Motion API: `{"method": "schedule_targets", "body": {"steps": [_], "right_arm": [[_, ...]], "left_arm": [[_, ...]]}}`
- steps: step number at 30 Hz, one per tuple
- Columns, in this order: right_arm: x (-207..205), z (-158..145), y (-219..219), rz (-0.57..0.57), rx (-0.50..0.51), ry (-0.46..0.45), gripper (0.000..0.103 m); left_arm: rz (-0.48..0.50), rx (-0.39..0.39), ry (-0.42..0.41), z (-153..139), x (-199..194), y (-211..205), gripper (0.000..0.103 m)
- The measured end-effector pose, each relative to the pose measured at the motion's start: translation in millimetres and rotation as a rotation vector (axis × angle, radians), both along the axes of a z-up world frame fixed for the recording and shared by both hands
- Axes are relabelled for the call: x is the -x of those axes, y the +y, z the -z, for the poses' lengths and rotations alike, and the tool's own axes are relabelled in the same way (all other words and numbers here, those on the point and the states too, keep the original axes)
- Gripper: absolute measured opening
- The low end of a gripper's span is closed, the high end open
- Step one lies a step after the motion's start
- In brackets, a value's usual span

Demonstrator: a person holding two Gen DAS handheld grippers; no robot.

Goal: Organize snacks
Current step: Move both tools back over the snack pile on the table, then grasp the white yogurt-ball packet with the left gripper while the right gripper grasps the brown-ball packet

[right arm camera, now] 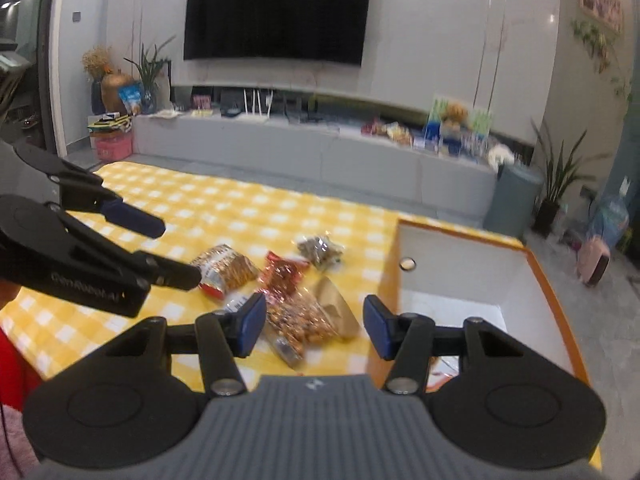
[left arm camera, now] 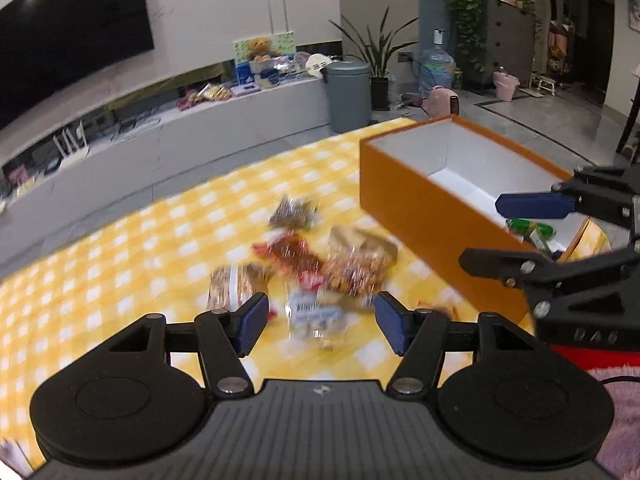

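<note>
Several snack packets [left arm camera: 316, 268] lie in a loose pile on the yellow checked tablecloth [left arm camera: 120, 248]; they also show in the right wrist view [right arm camera: 296, 300]. An open orange box [left arm camera: 424, 216] with a white inside stands to their right and holds a green packet [left arm camera: 530, 228]. The box shows at the right of the right wrist view [right arm camera: 460, 280]. My left gripper [left arm camera: 318, 322] is open and empty just above the near packets. My right gripper [right arm camera: 314, 326] is open and empty between the pile and the box; it shows in the left wrist view [left arm camera: 492, 232] over the box.
A long grey TV bench [right arm camera: 320, 148] with clutter runs behind the table under a wall-mounted TV [right arm camera: 276, 12]. A grey bin [left arm camera: 346, 94], potted plants and a water bottle stand on the floor beyond the table's far edge.
</note>
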State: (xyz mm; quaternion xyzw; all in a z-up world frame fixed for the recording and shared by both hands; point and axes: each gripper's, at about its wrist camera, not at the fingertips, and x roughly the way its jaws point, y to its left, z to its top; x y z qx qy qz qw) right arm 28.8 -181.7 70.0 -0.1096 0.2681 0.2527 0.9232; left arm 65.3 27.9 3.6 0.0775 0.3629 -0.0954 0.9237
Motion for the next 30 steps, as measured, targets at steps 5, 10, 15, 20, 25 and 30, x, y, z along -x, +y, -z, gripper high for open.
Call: {"method": "schedule_targets", "body": {"steps": [5, 10, 15, 20, 25, 30], "right_arm": [[16.4, 42.1, 32.4, 0.005, 0.067, 0.005, 0.053], [18.6, 84.4, 47.9, 0.063, 0.138, 0.040, 0.053], [8.2, 111.0, 58.6, 0.159, 0.232, 0.050, 0.053], [0.0, 127.6, 65.3, 0.187, 0.279, 0.057, 0.053], [-12.2, 137.5, 68.8, 0.206, 0.336, 0.046, 0.055], [-22.6, 143.3, 66.5, 0.198, 0.339, 0.061, 0.043]], "left_arm": [[-0.053, 0.101, 0.032, 25.7, 12.8, 21.5, 0.073], [-0.066, 0.112, 0.083, 56.4, 18.8, 25.0, 0.074], [-0.085, 0.086, 0.084, 67.7, 18.8, 25.1, 0.074], [-0.111, 0.104, 0.102, 74.2, 12.4, 30.2, 0.074], [-0.123, 0.117, 0.115, 80.6, 3.2, 34.0, 0.074], [-0.127, 0.134, 0.113, 82.2, -7.2, 34.7, 0.080]]}}
